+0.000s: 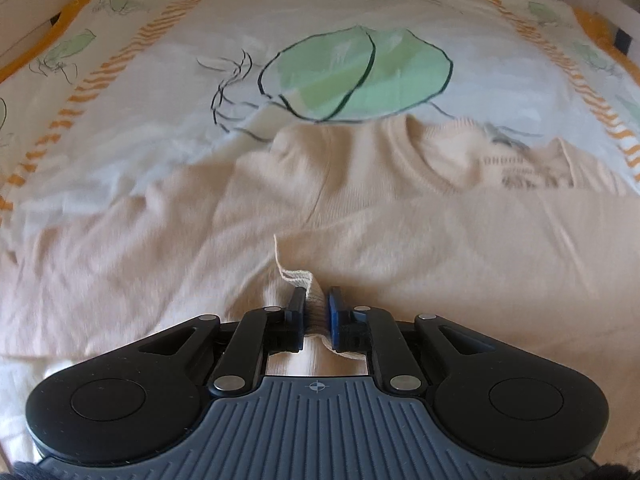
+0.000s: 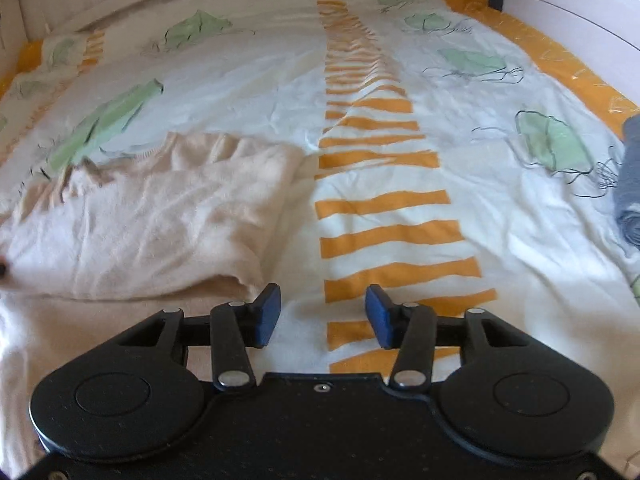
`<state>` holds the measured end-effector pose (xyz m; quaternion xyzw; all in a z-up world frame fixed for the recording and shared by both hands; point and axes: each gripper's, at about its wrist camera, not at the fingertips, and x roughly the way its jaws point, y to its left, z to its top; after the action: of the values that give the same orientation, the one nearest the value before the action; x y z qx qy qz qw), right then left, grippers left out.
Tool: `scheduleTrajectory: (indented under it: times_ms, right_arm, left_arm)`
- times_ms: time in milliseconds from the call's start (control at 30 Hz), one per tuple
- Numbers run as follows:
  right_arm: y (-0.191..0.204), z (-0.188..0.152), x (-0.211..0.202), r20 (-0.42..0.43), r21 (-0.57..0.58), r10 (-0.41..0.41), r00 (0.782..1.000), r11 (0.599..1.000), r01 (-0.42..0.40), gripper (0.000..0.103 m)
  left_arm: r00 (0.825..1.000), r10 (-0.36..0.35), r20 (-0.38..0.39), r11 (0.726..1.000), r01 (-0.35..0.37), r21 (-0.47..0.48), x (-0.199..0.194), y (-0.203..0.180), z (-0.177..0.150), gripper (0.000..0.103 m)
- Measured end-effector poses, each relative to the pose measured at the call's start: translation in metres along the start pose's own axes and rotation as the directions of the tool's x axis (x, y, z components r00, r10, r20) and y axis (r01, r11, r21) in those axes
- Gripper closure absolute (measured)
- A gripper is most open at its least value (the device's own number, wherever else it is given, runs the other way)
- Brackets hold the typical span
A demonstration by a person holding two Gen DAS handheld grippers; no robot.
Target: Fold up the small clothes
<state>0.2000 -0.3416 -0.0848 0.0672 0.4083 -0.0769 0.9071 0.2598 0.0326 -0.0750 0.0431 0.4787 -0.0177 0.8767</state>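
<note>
A cream knit sweater (image 1: 360,216) lies spread on the bed, its round neckline (image 1: 440,160) toward the far side. My left gripper (image 1: 317,294) is low over the near part of the sweater, and a ribbed hem edge bunches up between its pads, which close on it. In the right wrist view the sweater (image 2: 160,216) lies to the left with one side folded over. My right gripper (image 2: 323,300) stands open just right of that folded edge, above the bedspread, with nothing between its fingers.
The bedspread (image 2: 500,208) is white with orange stripes and green leaf prints. A blue-grey garment (image 2: 630,184) lies at the right edge. A white bed frame (image 2: 560,4) runs along the far and right sides.
</note>
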Motion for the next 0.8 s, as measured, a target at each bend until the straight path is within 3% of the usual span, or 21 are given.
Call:
scheduleTrajectory:
  times_ms: [133,300,400,500,533,667,800]
  right_arm:
    - [0.000,0.017,-0.014,0.067,0.040,0.076,0.995,0.996,-0.078,0.047]
    - [0.025,0.059,0.006,0.085,0.003,0.218,0.972,0.976,-0.219,0.047]
    - [0.055,0.086,0.030,0.080,-0.084,0.241,0.967,0.968,-0.235,0.047]
    - [0.085,0.104,0.057,0.059,-0.132,0.262,0.963,0.958,-0.253,0.047]
    - [0.094,0.109,0.066,0.048,-0.145,0.272,0.961,0.954,-0.263,0.047]
    - [0.123,0.124,0.103,0.010,-0.204,0.246,0.969,0.950,-0.238,0.047]
    - [0.134,0.130,0.129,-0.044,-0.231,0.222,0.974,0.946,-0.226,0.046]
  left_arm:
    - [1.000,0.020,0.021,0.999,-0.021,0.049,-0.003,-0.003,-0.011,0.083]
    - [0.997,0.050,0.063,0.996,-0.055,0.072,-0.002,-0.008,-0.018,0.079]
    - [0.988,0.086,0.124,0.990,-0.099,0.098,-0.001,-0.014,-0.027,0.074]
    - [0.970,0.153,0.188,0.981,-0.173,0.091,-0.002,-0.019,-0.039,0.059]
    - [0.965,0.158,0.208,0.981,-0.178,0.080,-0.002,-0.018,-0.042,0.059]
    - [0.952,0.131,0.277,0.989,-0.143,0.026,-0.002,-0.010,-0.054,0.058]
    - [0.951,0.104,0.291,0.994,-0.106,-0.011,-0.002,-0.004,-0.054,0.056]
